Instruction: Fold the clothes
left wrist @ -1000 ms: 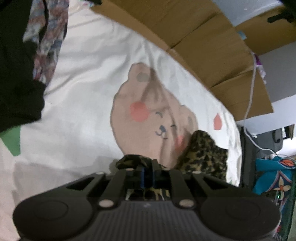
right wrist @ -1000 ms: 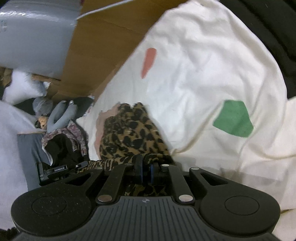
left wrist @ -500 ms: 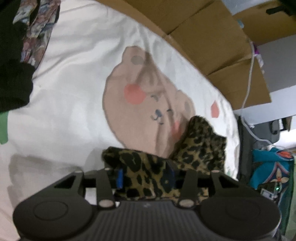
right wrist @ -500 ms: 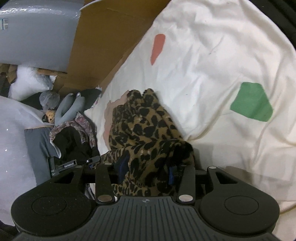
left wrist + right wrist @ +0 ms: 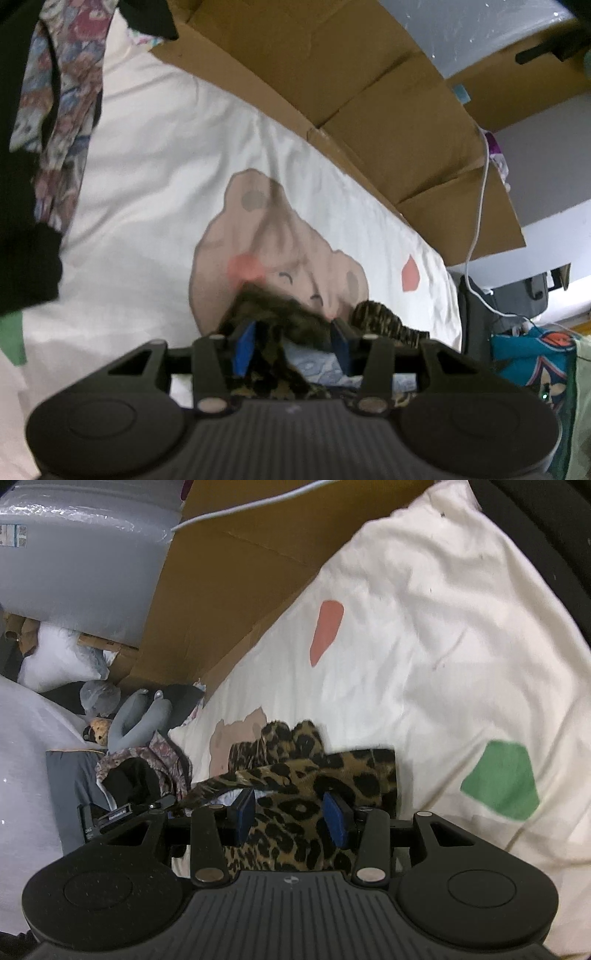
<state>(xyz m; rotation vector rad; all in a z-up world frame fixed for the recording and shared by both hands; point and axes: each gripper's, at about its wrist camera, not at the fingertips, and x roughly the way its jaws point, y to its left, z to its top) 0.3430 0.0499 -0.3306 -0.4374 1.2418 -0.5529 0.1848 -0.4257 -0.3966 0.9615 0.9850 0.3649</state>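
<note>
Between both sets of pads lies the leopard-print garment [image 5: 325,775], bunched on the white printed sheet [image 5: 424,635] over the bear print [image 5: 266,236]. My left gripper [image 5: 291,345] has its jaws apart, w/ a blurred strip of the cloth draped across the gap and hanging down past the blue pads [image 5: 243,345]; no pinch that I can see. My right gripper [image 5: 291,818] is also spread, pads either side of a fold but not pressing it.

Key relation: the garment sits directly ahead of and partly under both tools. Its long axis seems to run roughly between the two grippers, approx parallel to the cardboard [image 5: 369,110] along the far edge of the bed. In the right view the bulk of the cloth is ahead and slightly left of the pads; in the left view it's ahead and trailing right. So each tool is near its own end, neither clearly closer to the middle.

My read: next grab needs an edge, not the heap, and the blur on the left makes edge choice shaky. Other clothes [image 5: 55,110] lie well apart, far left.
</note>
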